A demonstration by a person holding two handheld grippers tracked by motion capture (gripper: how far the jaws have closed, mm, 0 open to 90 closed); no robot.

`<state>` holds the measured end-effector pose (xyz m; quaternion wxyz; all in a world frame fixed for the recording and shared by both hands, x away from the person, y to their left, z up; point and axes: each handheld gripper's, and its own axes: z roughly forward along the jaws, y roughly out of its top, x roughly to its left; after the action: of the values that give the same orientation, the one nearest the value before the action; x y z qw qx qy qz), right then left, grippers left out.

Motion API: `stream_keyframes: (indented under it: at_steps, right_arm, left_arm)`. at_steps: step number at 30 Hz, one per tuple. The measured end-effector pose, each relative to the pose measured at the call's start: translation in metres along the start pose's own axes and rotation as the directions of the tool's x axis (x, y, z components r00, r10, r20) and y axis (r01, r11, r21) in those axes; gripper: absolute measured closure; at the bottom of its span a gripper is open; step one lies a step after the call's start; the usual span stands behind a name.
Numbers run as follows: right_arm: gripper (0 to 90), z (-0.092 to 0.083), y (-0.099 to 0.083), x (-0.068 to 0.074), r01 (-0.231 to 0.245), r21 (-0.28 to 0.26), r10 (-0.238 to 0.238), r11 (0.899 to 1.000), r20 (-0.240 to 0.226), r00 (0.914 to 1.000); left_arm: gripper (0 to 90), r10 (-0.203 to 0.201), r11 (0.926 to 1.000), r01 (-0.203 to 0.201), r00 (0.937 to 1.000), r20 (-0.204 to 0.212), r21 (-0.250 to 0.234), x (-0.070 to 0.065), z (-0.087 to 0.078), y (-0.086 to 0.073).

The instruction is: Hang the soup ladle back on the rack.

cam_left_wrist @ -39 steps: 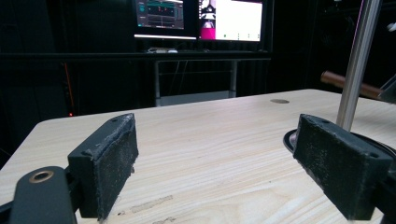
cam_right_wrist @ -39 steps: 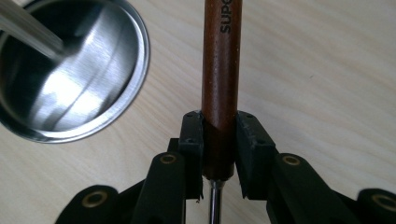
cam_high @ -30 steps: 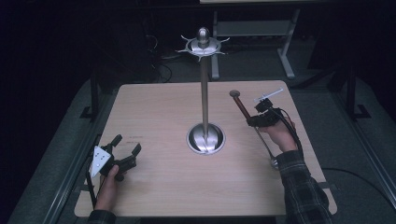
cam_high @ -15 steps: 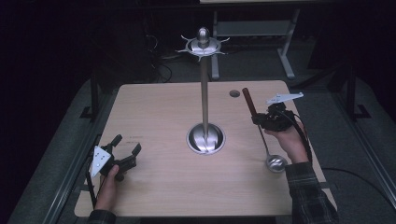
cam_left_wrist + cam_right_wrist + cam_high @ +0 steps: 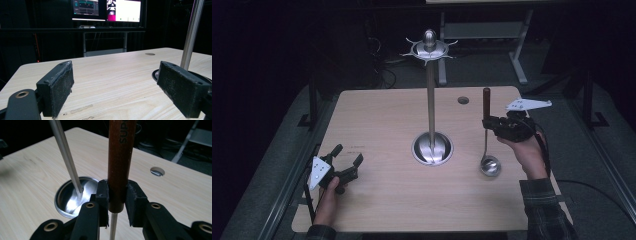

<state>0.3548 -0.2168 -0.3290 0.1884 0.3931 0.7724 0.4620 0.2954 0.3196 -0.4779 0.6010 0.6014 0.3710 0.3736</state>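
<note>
1. Partly cut off: ladle (image 5: 121, 162) handle top, right gripper view.
2. One ladle, upright right of stand (image 5: 431, 100), clamped by right gripper (image 5: 490, 123).
3. Left gripper (image 5: 346, 161) spread, empty, near-left of stand.

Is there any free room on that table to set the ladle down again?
Plenty. The table is bare between the left gripper and the stand, and along the near edge. It is tighter on the right, where the right gripper holds the ladle upright beside the stand's base.
</note>
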Motion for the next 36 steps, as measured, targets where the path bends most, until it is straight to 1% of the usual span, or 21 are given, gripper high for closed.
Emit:
stream_keyframes:
  at_steps: [4, 8, 9, 13, 16, 18, 22, 25, 27, 28, 29, 36]
  right_arm:
    - [73.5, -0.003, 0.003, 0.001, 0.002, -0.029, -0.003, 1.000, -0.026, 0.9996]
    - [73.5, -0.007, 0.009, 0.003, 0.008, -0.052, -0.010, 0.999, -0.036, 0.9993]
    - [73.5, -0.008, 0.010, 0.004, 0.008, -0.060, -0.011, 0.998, -0.039, 0.9992]
    - [73.4, -0.011, 0.016, 0.005, 0.008, -0.066, -0.012, 0.998, -0.063, 0.9979]
    - [73.4, -0.013, 0.023, 0.006, 0.019, -0.074, -0.025, 0.997, -0.076, 0.9968]
    - [73.4, -0.016, 0.028, 0.007, 0.023, -0.078, -0.030, 0.997, -0.083, 0.9961]
    - [73.4, -0.022, 0.041, 0.010, 0.038, -0.092, -0.047, 0.995, -0.103, 0.9936]
    - [73.4, -0.025, 0.051, 0.013, 0.046, -0.103, -0.059, 0.994, -0.128, 0.9900]
    - [73.4, -0.026, 0.057, 0.015, 0.057, -0.108, -0.072, 0.993, -0.136, 0.9881]
    - [73.4, -0.027, 0.059, 0.016, 0.058, -0.105, -0.072, 0.993, -0.138, 0.9878]
    - [73.4, -0.027, 0.063, 0.018, 0.072, -0.111, -0.087, 0.991, -0.140, 0.9864]
    - [73.4, -0.028, 0.078, 0.028, 0.099, -0.112, -0.116, 0.989, -0.152, 0.9816]
  left_arm:
    - [13.1, -0.004, 1.0000, 0.004, 1.0000, 0.000, -0.004, 0.000, 0.000, 0.000]
    - [13.1, 0.010, 0.9999, -0.010, 1.0000, -0.001, 0.004, 0.001, 0.000, 0.000]
    - [13.1, 0.008, 1.0000, -0.008, 1.0000, 0.000, 0.002, 0.001, 0.000, 0.000]
    - [13.1, 0.006, 1.0000, -0.006, 1.0000, -0.001, 0.001, 0.001, 0.000, 0.000]
    - [13.1, 0.005, 1.0000, -0.005, 1.0000, -0.001, 0.001, 0.001, 0.000, 0.000]
    - [13.1, -0.002, 1.0000, 0.002, 1.0000, -0.001, -0.005, 0.000, 0.000, 0.000]
    - [13.1, 0.001, 1.0000, -0.001, 1.0000, -0.001, -0.003, 0.000, 0.000, 0.000]
    - [13.1, 0.001, 1.0000, -0.001, 1.0000, -0.001, -0.003, 0.000, 0.000, 0.000]
    - [13.1, 0.001, 1.0000, -0.001, 1.0000, -0.001, -0.002, 0.000, 0.000, 0.000]
    - [13.1, 0.001, 1.0000, -0.001, 1.0000, -0.001, -0.001, 0.000, 0.000, 0.000]
    - [13.1, 0.000, 1.0000, 0.000, 1.0000, -0.001, -0.001, 0.000, 0.000, 0.000]
    - [13.1, -0.001, 1.0000, 0.001, 1.0000, -0.001, -0.001, 0.000, 0.000, 0.000]
